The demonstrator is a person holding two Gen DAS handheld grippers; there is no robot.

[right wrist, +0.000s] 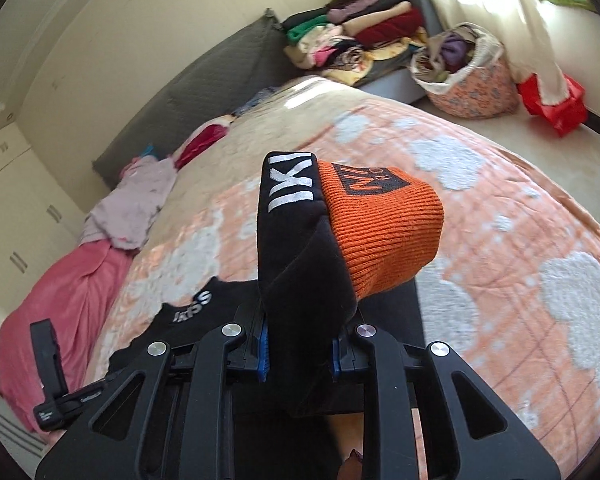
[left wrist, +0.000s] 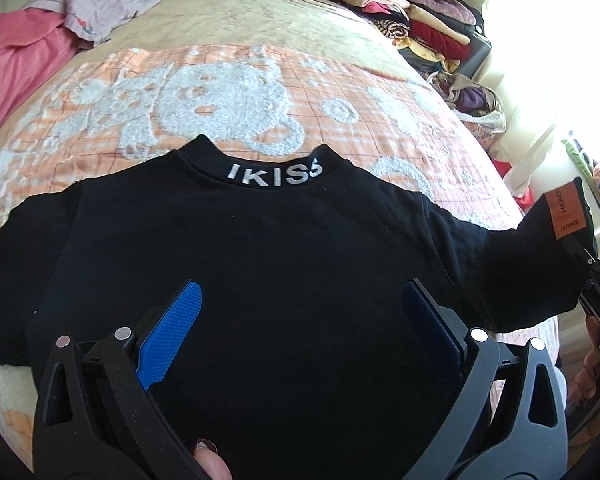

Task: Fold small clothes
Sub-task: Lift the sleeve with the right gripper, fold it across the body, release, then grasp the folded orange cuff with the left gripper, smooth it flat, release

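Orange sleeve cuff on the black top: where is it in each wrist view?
Left wrist: orange cuff at the far right edge, at the end of the black top's lifted sleeve.
Right wrist: the cuff sits centre frame, just above the right gripper, which is shut on the black sleeve.
Shared landmark: the white IKISS collar lettering, bottom left in the right view.

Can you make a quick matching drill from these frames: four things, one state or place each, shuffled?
Things:
1. left gripper
2. right gripper
3. pink blanket
4. basket

States:
A. shut on the black top's sleeve
B. on the floor beside the bed, full of clothes
C. open above the black top
D. bunched at the bed's edge

Pairs: 1-C, 2-A, 3-D, 4-B
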